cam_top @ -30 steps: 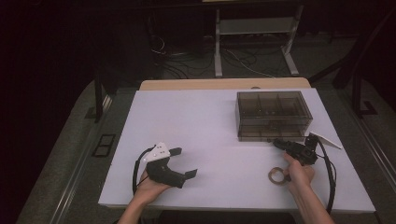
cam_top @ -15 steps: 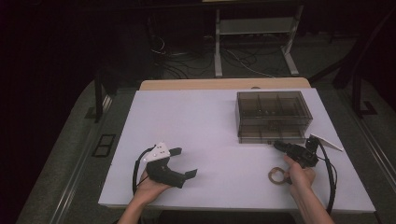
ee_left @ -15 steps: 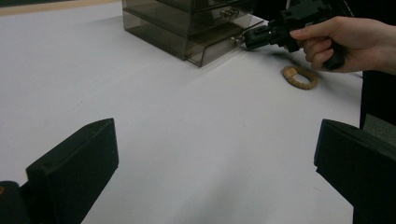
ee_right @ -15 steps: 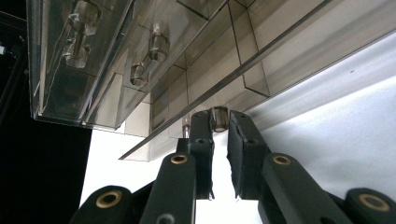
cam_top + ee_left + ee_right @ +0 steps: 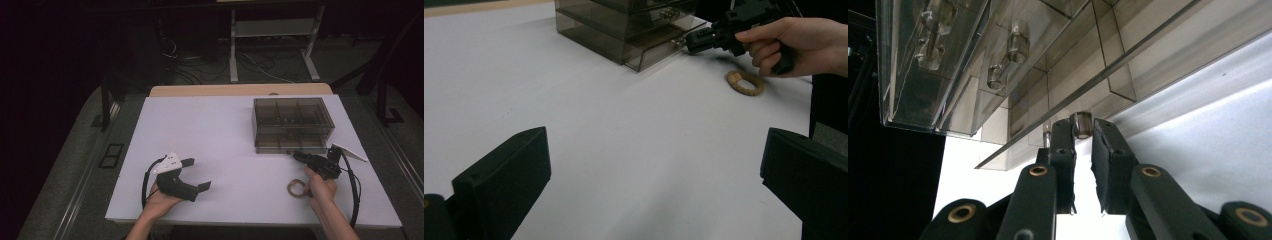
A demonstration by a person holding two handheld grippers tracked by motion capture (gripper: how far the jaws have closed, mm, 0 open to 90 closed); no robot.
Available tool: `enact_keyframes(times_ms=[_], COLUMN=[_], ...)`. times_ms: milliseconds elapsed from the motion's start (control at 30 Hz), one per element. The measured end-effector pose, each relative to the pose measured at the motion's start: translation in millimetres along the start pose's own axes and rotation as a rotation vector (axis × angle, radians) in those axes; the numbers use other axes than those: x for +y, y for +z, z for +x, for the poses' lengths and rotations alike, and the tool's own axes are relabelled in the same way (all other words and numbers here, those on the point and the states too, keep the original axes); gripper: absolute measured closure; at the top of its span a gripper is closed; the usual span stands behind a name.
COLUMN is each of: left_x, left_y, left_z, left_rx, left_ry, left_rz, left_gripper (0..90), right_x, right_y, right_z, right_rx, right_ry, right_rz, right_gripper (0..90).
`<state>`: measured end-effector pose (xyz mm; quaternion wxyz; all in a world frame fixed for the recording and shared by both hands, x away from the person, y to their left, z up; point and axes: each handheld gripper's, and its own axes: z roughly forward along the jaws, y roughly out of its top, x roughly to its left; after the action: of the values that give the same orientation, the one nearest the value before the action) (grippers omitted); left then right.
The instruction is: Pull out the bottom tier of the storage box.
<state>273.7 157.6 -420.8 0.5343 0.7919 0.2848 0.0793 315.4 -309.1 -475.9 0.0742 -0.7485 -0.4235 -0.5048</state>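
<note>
The right hand-held gripper [image 5: 1082, 131] is brought up against the front of the smoked-plastic drawer box [image 5: 292, 124], which stands on the far right part of the white bench [image 5: 215, 130], and its jaws are pinched on the small clear knob [image 5: 1081, 123] of the lowest drawer [image 5: 659, 47]. In the right gripper view the knob is seen seated between the two pads near their tips, with only a narrow gap left below it, so the grip is judged to be taken for pulling that drawer outward rather than for lifting the box. The gripper is held low and roughly level with the bench, which suits a straight pull along the drawer's travel. In the left gripper view the lowest drawer appears to stand slightly forward of the box front, though how far it has been drawn cannot be told. Other knobs [image 5: 1017, 47] on the upper drawers are left untouched. A small cork-coloured ring [image 5: 296, 189] lies on the bench just beside the right hand [image 5: 320, 187], near the box front, presumably kept close so that it can be put away once the drawer is open. The left hand-held gripper [image 5: 192, 175] is rested on the near left of the bench, well apart from the box, with its jaws spread wide and nothing between them; it is judged to be parked out of the way while the drawer is handled with one hand.
</note>
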Motion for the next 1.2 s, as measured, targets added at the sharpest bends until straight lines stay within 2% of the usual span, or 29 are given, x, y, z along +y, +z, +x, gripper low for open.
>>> enact_keyframes(times_ms=[300, 533, 667, 833, 867, 1200], left_x=[0.0, 0.2, 0.5, 1.1, 1.3, 2.4], left_y=[-0.3, 0.2, -0.2, 0.0, -0.3, 1.1], left_z=[0.1, 0.5, 0.8, 1.4, 1.6, 3.7], left_rx=[0.0, -0.001, -0.001, -0.001, 0.0, -0.003], left_ry=[0.001, 0.003, 0.002, 0.006, 0.007, 0.011], left_rz=[-0.002, 0.001, -0.001, -0.004, -0.004, -0.002], left_gripper=[0.0, 0.0, 0.0, 0.0, 0.0, 0.0], right_x=[0.5, 1.7, 2.0, 3.4, 4.6, 8.6], right_y=[-7.5, -13.4, -15.5, -20.0, -21.4, -23.4], right_z=[4.5, 10.6, 13.8, 17.8, 19.6, 23.6], right_rx=[-0.007, -0.033, -0.038, -0.042, -0.047, -0.062], right_ry=[-0.017, -0.072, -0.081, -0.124, -0.145, -0.215], right_rz=[-0.002, 0.002, 0.013, 0.02, 0.029, 0.063], right_gripper=[75.1, 72.2, 71.8, 69.7, 68.2, 63.5])
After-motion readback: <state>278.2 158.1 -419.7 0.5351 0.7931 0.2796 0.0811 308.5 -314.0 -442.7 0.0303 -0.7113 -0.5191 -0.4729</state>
